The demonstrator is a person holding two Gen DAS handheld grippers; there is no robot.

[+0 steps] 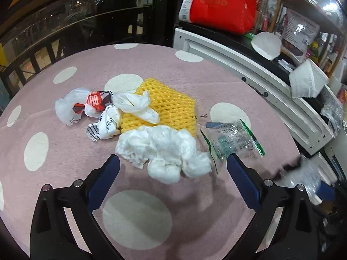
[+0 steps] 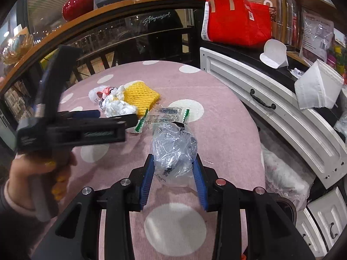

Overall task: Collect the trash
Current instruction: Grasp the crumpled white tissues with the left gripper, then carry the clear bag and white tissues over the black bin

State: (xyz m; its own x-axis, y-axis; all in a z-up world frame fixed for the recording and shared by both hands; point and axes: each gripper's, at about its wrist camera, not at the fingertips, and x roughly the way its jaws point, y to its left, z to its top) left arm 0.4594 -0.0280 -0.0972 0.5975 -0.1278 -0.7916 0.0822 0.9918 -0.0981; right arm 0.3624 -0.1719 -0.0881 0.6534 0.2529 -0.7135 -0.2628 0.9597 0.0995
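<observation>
The right gripper has its jaws drawn in on a crumpled clear plastic bag, the blue pads pressing its sides, so the bag looks held just above the pink desk. The left gripper hangs over the pile with its jaws spread wide and nothing between them; the white tissue wad lies just ahead of its fingertips. In the right wrist view a hand is seen gripping that left tool's handle.

The step in hand looks like picking up: one piece is caught and the rest is waiting. No bin shows in either view, so I cannot tell where the bag should go. Next, the right side needs to carry the bag off without loosening, and the left needs to drop lower and close around the tissue, which is soft and will squash.

The remaining trash sits together mid-desk: the tissue wad, a yellow foam net behind it, crumpled printed wrappers to the left, and a clear packet with green edges to the right.

The desk wears a pink cloth with white dots. Beside it stands a white cabinet with dark handles; a red bag and folded white paper rest on top. Dark railing and glass lie beyond.
</observation>
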